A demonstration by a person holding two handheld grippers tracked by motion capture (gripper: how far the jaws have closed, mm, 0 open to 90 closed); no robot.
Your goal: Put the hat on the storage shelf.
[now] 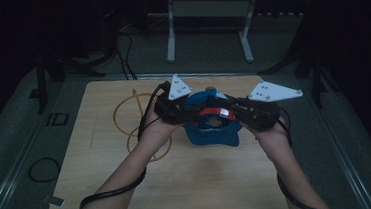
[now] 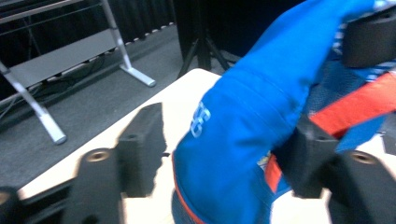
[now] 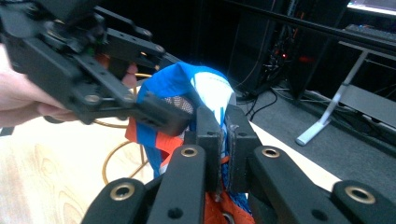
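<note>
Black jaws of right hand-held gripper clamped narrow on blue cap, held up over mid-bench. Left hand-held gripper half-wide around cap's crown, pads apparently not yet pressing. Could slip or crumple if pulled unevenly. Plenty of bare bench in front; yellow wire rings just left.

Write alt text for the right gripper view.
The right gripper pinches a fold of a blue and orange cloth cap between its shut jaws, above a wooden table. The left gripper reaches the cap from the left.
</note>
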